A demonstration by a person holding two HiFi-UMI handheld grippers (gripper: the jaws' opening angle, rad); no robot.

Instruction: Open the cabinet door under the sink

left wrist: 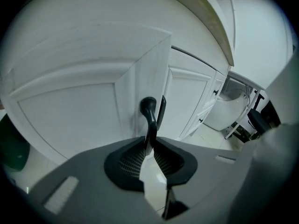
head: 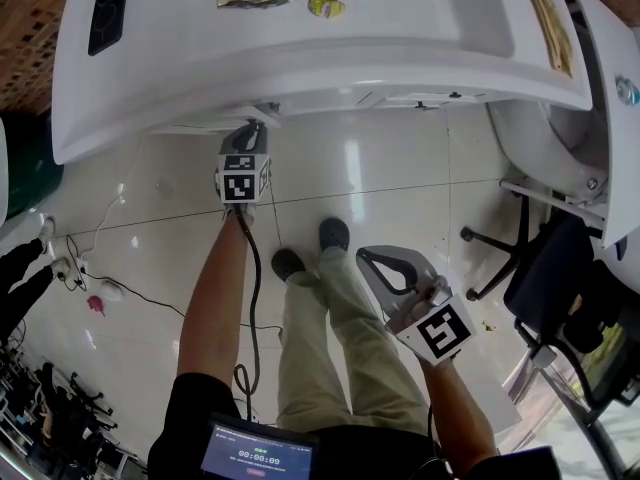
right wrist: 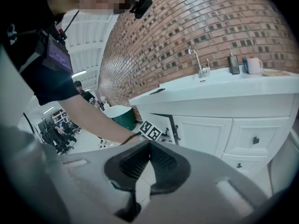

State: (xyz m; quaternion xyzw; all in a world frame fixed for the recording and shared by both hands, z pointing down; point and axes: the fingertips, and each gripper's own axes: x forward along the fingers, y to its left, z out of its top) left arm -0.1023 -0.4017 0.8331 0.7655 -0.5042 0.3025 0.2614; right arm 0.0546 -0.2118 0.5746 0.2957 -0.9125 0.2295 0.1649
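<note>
Right tool (right wrist: 148,143) sits nearest the body, beside the person's thigh and well apart from the cabinet. Its 2 jaws are clenched together on nothing, so it plays no part here. Left tool (left wrist: 150,141) is reached forward and down under the overhang of the surface (head: 300,68), and it is plainly the working arm. Its jaws are partly closed and grasping the black handle (left wrist: 149,110), with pads pressing on the lower stretch of the bar from either side. The handle's long axis runs up and down. Its curved top stands clear above the jaws, straight ahead of the tool and touching it. The handle is mounted at the free edge of the cabinet door (left wrist: 79,120), whose panel spreads away to the left. The door's edge thickness shows beside the handle, so the door looks cracked open by a little, judged from that edge. The pull should come back toward the person, swinging the door about its far-left side. The grip is narrow on a slim bar, so it could slip. Beyond it is the neighbouring door (left wrist: 189,101), shut. Farther off the faucet (right wrist: 199,64) stands on the surface against the brick wall (right wrist: 210,27).
</note>
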